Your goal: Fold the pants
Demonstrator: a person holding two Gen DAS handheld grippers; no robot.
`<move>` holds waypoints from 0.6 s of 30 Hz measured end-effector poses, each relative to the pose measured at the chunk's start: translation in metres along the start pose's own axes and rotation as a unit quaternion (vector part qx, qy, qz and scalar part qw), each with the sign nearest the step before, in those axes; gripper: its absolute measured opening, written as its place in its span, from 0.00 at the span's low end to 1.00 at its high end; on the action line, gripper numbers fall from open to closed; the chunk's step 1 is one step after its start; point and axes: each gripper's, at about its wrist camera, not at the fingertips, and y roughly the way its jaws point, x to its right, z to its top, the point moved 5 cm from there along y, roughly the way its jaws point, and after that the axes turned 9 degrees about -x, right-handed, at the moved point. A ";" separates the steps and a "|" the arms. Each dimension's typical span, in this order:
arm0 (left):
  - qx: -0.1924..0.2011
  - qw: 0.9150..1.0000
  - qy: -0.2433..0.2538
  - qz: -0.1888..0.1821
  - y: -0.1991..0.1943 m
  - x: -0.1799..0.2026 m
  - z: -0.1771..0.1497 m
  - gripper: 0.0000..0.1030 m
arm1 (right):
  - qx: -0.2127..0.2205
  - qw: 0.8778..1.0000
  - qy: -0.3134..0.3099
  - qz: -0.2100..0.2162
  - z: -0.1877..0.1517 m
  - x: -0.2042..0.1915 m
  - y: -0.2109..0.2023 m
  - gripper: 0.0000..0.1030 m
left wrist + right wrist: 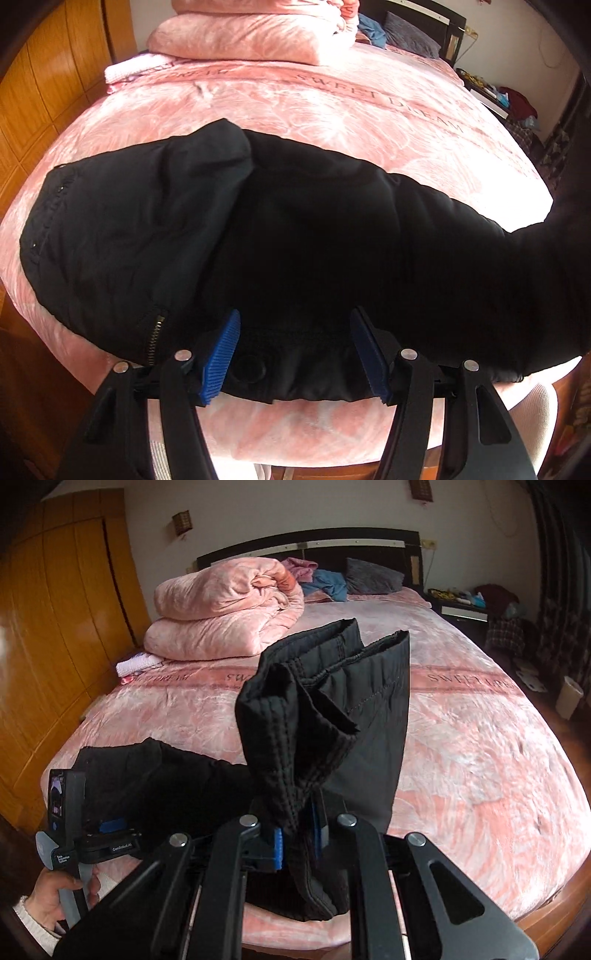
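Two grippers work at the near edge of the bed, where the black pants lie across the pink bedspread with the waistband toward the foot; the left gripper has its blue pads spread wide on either side of the waistband, touching no cloth that I can tell; the right gripper has its jaws pressed together on the leg ends, which stand up bunched above the bed; beyond the pants most of the bedspread lies bare, with plenty of open room toward the headboard; a folded pink quilt sits far back on the left, near a grey pillow; wooden wardrobe doors line the left wall; a nightstand stands at the right; a hand grips the left handle.
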 end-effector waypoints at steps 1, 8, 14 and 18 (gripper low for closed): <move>-0.001 1.000 -0.007 0.001 0.001 -0.007 0.001 0.61 | -0.006 1.000 -0.017 0.010 0.001 -0.016 0.008 0.10; 0.009 0.998 -0.062 0.009 -0.007 -0.062 0.006 0.64 | -0.080 0.989 -0.118 0.027 -0.014 -0.115 0.076 0.10; 0.013 0.995 -0.097 0.012 -0.007 -0.098 0.008 0.65 | -0.136 0.976 -0.173 0.004 -0.052 -0.157 0.129 0.13; 0.004 0.994 -0.107 0.003 -0.001 -0.107 0.006 0.65 | -0.173 0.968 -0.173 0.054 -0.073 -0.166 0.139 0.49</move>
